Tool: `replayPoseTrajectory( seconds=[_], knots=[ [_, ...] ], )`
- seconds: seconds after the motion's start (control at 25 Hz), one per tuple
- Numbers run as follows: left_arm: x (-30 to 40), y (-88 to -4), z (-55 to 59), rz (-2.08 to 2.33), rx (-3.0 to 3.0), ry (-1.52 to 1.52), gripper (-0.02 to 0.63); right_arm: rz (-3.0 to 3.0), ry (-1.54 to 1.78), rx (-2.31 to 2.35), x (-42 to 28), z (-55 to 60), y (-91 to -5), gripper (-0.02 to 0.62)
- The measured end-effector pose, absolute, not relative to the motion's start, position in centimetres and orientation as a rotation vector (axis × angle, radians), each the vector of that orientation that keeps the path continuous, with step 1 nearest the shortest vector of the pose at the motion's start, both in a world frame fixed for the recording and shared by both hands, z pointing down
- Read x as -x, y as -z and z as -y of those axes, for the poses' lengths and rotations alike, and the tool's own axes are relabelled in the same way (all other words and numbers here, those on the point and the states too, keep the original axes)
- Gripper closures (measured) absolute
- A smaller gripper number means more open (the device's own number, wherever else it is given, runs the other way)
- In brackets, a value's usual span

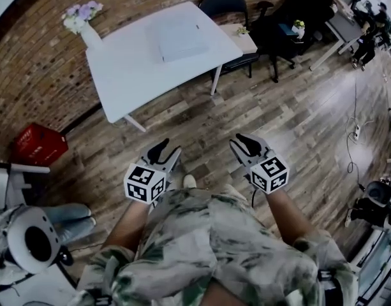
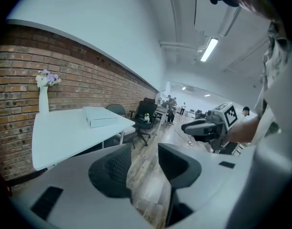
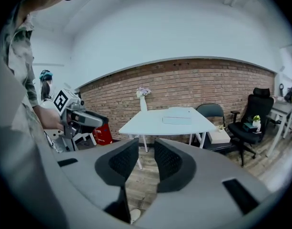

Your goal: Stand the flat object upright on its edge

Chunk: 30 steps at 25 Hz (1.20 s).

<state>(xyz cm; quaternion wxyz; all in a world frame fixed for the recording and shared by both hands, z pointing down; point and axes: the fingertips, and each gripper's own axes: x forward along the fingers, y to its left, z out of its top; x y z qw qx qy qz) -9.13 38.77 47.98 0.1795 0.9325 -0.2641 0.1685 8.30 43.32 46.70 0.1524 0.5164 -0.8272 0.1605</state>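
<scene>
The flat object [image 1: 179, 38] is a pale, thin box lying flat on the white table [image 1: 125, 69] by the brick wall, well ahead of me. It also lies flat on that table in the left gripper view [image 2: 100, 116] and the right gripper view [image 3: 178, 119]. Both grippers hang over the wooden floor, far short of the table. My left gripper [image 1: 168, 150] [image 2: 145, 161] is open with nothing between its jaws. My right gripper [image 1: 238, 142] [image 3: 146, 159] is open too, its gap narrower, and holds nothing.
A white vase of flowers [image 1: 83, 18] stands at the table's far left corner. A dark chair [image 1: 224, 5] and a black office chair [image 1: 297, 11] stand behind and right of the table. A red crate [image 1: 39, 144] sits by the wall at left.
</scene>
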Motion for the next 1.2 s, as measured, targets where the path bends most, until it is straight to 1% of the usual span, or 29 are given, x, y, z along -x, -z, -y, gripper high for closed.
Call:
replayPoseTrajectory(
  seconds=[0.24,0.52,0.88,1.2],
  knots=[
    [8.6,-48.5,-34.7,0.707,-2.634,-0.466,0.434,2.35,-0.477,-1.513,-8.2,-39.6,-46.9,0.477],
    [5.9,-50.1,-29.7,0.724,-2.607,-0.479,0.434,2.327,-0.445,-1.472,-11.2,-34.2,-48.4,0.476],
    [-0.7,-49.5,-20.2,0.852,-2.546,-0.503,0.434,2.417,-0.432,-1.331,-17.4,-22.0,-47.9,0.476],
    [-5.6,-48.8,-12.1,0.981,-2.478,-0.518,0.434,2.502,-0.506,-1.207,-22.5,-12.9,-48.3,0.476]
  ],
)
